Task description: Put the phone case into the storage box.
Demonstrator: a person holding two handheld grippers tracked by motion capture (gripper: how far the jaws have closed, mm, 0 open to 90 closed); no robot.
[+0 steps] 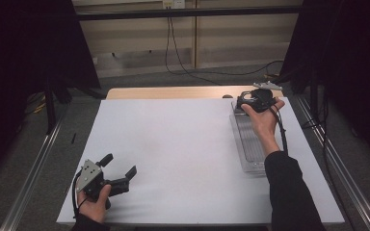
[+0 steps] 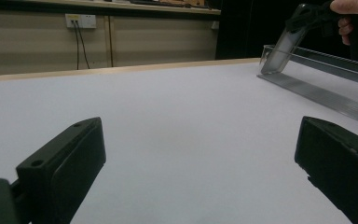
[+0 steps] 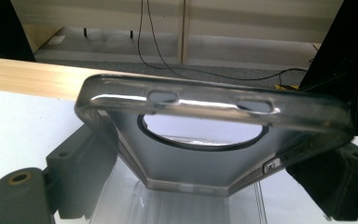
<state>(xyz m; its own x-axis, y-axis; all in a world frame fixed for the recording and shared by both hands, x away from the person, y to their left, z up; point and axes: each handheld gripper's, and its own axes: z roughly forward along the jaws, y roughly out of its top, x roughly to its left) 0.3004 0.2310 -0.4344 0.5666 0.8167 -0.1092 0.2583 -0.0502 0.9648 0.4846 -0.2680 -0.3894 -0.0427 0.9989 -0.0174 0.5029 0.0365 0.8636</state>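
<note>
Two grippers we see: our right gripper [image 1: 244, 102] clamps a clear phone case [image 3: 214, 135] above the clear tray [image 1: 250, 144]; our left gripper [image 1: 120, 168] rests spread wide on the white table [image 1: 173, 144].

Lower end of the clear phone case [image 3: 214, 140] cut off by the bottom edge in the right gripper view. Grip of the right tongs [image 1: 250, 100] on it hidden behind the hand [image 1: 265, 118] from above.
</note>
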